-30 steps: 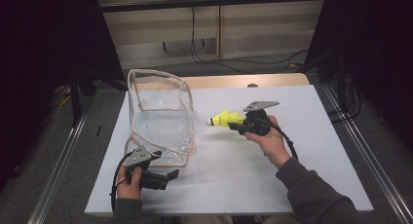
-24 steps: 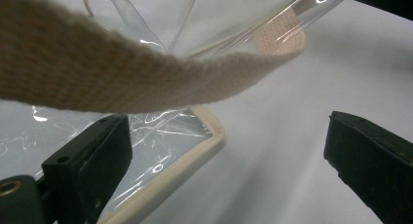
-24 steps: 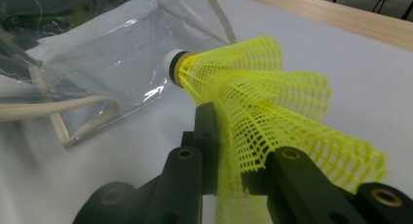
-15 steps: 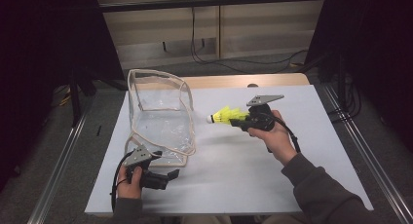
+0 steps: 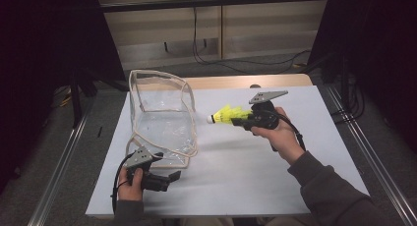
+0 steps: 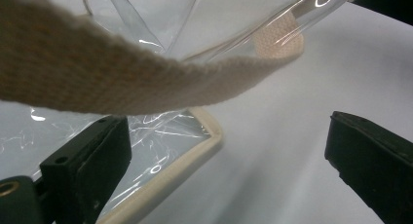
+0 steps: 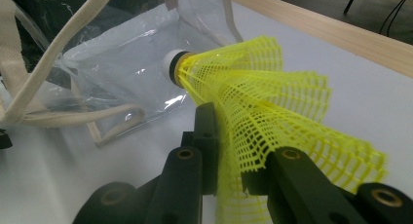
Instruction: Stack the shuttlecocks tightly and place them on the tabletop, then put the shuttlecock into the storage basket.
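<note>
Shuttlecock [image 5: 224,114] raised, right gripper [image 5: 240,121] clamping it

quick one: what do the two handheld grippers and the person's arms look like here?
Both are black handheld units, each topped by a grey three-cornered plate, with a black cable trailing back. The left claw and right claw each have two flat black jaws, with brass-ringed screw holes seen in the gripper views. The right arm wears a dark grey sleeve.
</note>
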`<state>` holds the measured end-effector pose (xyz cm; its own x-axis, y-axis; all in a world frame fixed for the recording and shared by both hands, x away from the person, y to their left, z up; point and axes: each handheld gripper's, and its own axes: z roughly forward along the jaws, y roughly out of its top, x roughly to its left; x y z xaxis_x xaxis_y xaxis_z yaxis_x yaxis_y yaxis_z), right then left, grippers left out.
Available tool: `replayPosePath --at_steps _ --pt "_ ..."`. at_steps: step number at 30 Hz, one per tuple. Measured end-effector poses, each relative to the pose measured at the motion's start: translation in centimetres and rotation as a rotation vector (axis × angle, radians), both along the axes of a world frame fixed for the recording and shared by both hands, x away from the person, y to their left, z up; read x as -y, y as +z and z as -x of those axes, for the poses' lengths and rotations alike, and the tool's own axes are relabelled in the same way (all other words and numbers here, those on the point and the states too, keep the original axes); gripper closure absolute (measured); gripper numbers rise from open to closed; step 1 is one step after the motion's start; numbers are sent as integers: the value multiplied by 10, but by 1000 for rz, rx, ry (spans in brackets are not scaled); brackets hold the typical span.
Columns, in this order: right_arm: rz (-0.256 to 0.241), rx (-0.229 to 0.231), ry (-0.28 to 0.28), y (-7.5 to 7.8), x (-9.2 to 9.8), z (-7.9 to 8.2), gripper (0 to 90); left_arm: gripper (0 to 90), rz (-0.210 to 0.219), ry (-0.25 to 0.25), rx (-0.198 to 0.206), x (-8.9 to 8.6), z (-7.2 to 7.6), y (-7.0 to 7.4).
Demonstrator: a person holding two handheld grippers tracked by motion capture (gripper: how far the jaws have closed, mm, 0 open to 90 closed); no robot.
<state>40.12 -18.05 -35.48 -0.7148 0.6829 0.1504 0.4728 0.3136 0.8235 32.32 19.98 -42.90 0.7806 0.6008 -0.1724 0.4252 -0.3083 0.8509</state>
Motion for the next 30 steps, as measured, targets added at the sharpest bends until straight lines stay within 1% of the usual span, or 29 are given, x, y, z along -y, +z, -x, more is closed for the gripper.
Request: replayPosePath --at_steps 5,11,24,30 --pt "-5 -7 5 0 -1 0 798 31 5 3 -3 -1 0 0" --pt "-8 -4 19 4 -3 1 799 31 7 5 2 -1 1 1" --pt "-16 2 45 18 -6 4 799 31 10 10 5 -2 1 1" --pt "-15 8 56 29 -6 3 798 32 9 14 7 -3 2 2"
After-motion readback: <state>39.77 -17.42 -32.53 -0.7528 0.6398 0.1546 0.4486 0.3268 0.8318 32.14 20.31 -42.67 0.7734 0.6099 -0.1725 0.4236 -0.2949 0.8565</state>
